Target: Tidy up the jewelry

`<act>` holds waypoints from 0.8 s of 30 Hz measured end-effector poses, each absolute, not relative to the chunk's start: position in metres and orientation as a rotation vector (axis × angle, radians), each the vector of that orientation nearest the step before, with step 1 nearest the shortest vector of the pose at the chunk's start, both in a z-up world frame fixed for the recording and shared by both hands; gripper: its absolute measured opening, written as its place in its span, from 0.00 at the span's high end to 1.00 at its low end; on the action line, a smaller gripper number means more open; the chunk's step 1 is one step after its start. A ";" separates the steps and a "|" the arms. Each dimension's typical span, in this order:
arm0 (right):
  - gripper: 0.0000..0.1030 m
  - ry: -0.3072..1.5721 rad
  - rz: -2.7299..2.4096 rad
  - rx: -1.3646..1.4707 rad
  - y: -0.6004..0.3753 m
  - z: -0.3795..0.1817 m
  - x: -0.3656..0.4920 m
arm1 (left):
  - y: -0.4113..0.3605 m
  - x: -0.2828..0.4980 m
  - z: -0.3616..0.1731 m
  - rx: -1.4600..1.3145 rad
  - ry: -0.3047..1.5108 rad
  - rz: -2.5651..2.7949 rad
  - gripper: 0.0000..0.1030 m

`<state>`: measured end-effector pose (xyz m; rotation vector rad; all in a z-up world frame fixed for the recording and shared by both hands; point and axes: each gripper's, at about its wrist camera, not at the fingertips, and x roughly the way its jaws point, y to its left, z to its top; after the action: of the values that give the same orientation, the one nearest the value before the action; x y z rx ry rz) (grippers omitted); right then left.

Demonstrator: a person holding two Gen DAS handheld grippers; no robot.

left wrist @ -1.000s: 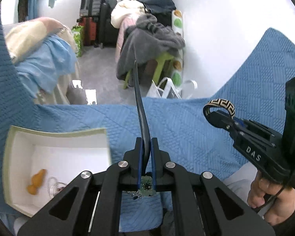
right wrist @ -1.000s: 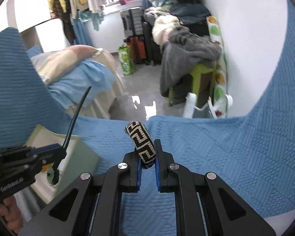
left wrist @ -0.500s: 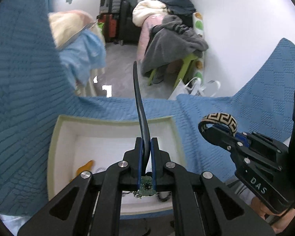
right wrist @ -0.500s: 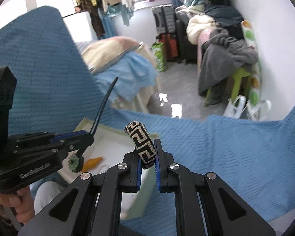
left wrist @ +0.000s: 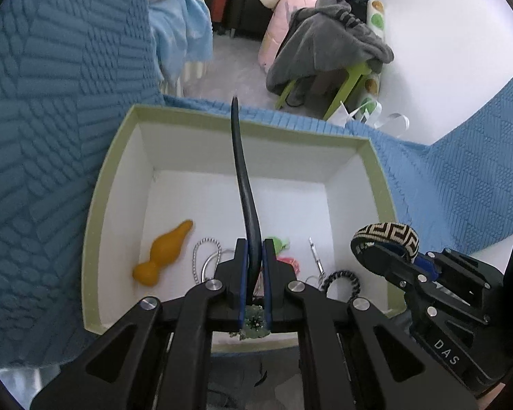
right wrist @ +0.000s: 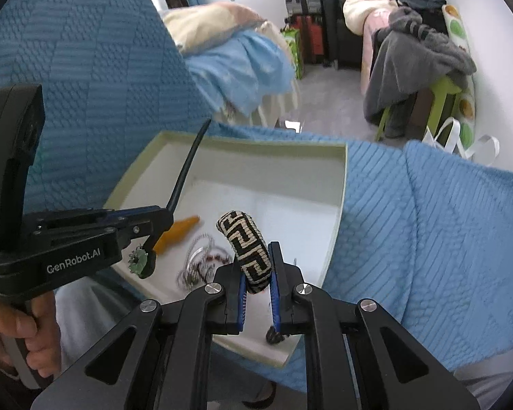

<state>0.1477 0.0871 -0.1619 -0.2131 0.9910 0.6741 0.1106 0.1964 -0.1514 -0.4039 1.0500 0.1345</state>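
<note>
The left gripper [left wrist: 254,256] has its jaws pressed narrow on a long, thin black curved hair stick [left wrist: 241,177] with a small green beaded flower ornament [left wrist: 255,323] at its lower end; the glossy stick rises tapering above the box. The right gripper [right wrist: 256,273] clamps a wide woven bangle with a black-and-cream Greek-key pattern [right wrist: 246,249], its fabric surface ribbed and matte, standing on edge between the blue-padded fingers.

Both grippers hang over a shallow square cardboard box with pale green rim and white inside [left wrist: 95,205]. Near the box's left wall lies a smooth orange gourd-shaped pendant [left wrist: 164,254]. Beside it, toward the near edge, rests a looped silver bead chain [left wrist: 205,256], then a bit of green and pink thread [left wrist: 280,244], a thin silver pin [left wrist: 316,256] and a black braided cord bracelet [left wrist: 342,278] near the right near corner.

The box sits on a blue quilted bedspread with a raised geometric weave [right wrist: 427,222]. Beyond the bed's far edge the grey floor [left wrist: 232,71] shows, with a lime-green stool draped in a grey fleece garment [left wrist: 325,44] against a white wall [left wrist: 444,51], and dark suitcases [right wrist: 301,0] farther back.
</note>
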 end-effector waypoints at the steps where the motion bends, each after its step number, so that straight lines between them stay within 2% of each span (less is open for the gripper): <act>1: 0.91 0.998 0.672 -0.216 0.087 -0.164 0.147 | 0.196 0.109 -0.153 -0.403 1.054 0.136 0.93; 6: 0.87 1.010 0.661 -0.215 0.081 -0.162 0.147 | 0.196 0.107 -0.149 -0.403 1.040 0.131 0.93; 8: 0.73 0.994 0.668 -0.208 0.078 -0.155 0.146 | 0.197 0.107 -0.144 -0.400 1.069 0.174 0.92; 9: 0.71 0.983 0.673 -0.200 0.075 -0.150 0.146 | 0.198 0.106 -0.142 -0.394 1.077 0.194 0.84; 10: 0.70 0.977 0.675 -0.194 0.075 -0.146 0.145 | 0.199 0.105 -0.136 -0.392 1.074 0.208 0.72; 12: 0.70 0.954 0.681 -0.177 0.071 -0.132 0.143 | 0.199 0.099 -0.120 -0.399 1.029 0.200 0.57; 24: 0.70 0.724 0.684 -0.100 0.040 -0.008 0.111 | 0.177 0.063 -0.013 -0.282 0.862 0.240 0.55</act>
<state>0.1107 0.0399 -0.0080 -0.1003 0.7237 0.6840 0.0628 0.1774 -0.0131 -0.2819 0.8622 0.2402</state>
